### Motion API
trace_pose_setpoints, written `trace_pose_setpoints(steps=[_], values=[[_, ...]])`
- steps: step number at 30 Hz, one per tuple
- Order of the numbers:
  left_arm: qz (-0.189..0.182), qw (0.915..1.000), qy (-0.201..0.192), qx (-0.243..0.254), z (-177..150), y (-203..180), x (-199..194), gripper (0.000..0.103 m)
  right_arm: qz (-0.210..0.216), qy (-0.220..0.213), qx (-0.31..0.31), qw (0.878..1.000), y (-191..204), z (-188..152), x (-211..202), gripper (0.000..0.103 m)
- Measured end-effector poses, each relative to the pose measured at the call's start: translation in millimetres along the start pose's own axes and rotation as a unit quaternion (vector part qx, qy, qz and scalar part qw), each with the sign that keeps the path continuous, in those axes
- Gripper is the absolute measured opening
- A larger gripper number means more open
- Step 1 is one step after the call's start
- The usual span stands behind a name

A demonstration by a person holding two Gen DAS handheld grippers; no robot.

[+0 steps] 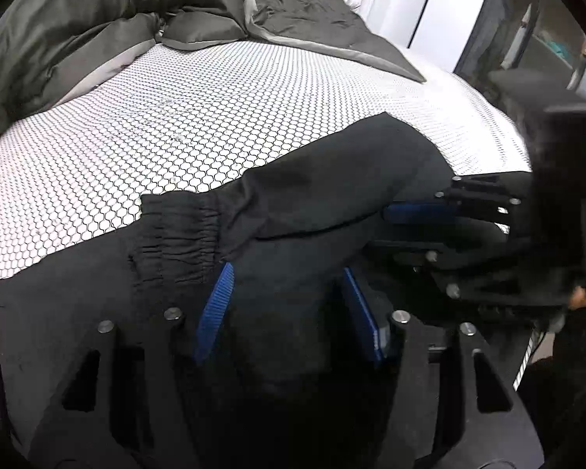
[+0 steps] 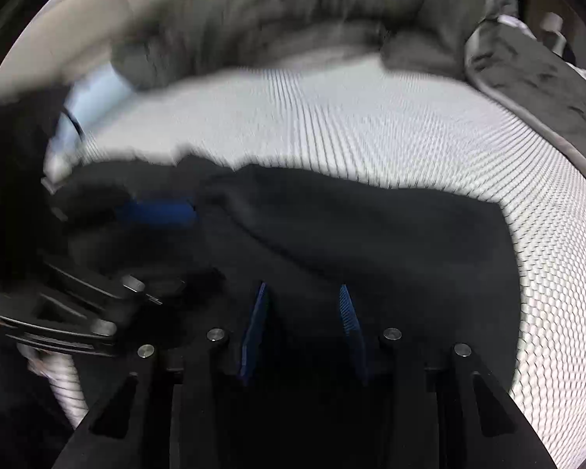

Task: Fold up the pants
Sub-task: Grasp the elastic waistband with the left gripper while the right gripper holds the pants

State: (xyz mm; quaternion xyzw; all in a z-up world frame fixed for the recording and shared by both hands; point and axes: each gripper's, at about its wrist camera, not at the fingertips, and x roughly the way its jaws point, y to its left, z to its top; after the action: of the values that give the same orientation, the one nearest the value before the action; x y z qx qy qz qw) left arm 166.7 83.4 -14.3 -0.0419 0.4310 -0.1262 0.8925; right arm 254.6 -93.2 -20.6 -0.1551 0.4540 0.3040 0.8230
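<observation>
The black fabric pants (image 1: pixel 316 203) lie on the white honeycomb-patterned bed (image 1: pixel 136 125), long axis left to right, elastic cuff leftward. The left claw (image 1: pixel 289 285) pinches bunched fabric; the right claw (image 2: pixel 302 297) stands spread over them.

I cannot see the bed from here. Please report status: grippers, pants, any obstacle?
Left gripper and right gripper: jaws apart, black pants between the pads, grip unclear. Pants bunched on the honeycomb sheet. Grey duvet behind, not in the way.
</observation>
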Motion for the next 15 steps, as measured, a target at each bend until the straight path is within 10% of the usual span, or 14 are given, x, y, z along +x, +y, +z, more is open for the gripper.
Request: trace_pose_setpoints(steps=[5, 15], values=[[-0.011, 0.9998, -0.009, -0.012, -5, 13, -10, 0.052, -0.106, -0.006, 0.035, 0.994, -47, -10, -19, 0.037], [-0.010, 0.9964, -0.068, -0.050, 23, 17, -49, 0.056, -0.020, -0.096, 0.081, 0.992, -40, 20, -56, 0.040]])
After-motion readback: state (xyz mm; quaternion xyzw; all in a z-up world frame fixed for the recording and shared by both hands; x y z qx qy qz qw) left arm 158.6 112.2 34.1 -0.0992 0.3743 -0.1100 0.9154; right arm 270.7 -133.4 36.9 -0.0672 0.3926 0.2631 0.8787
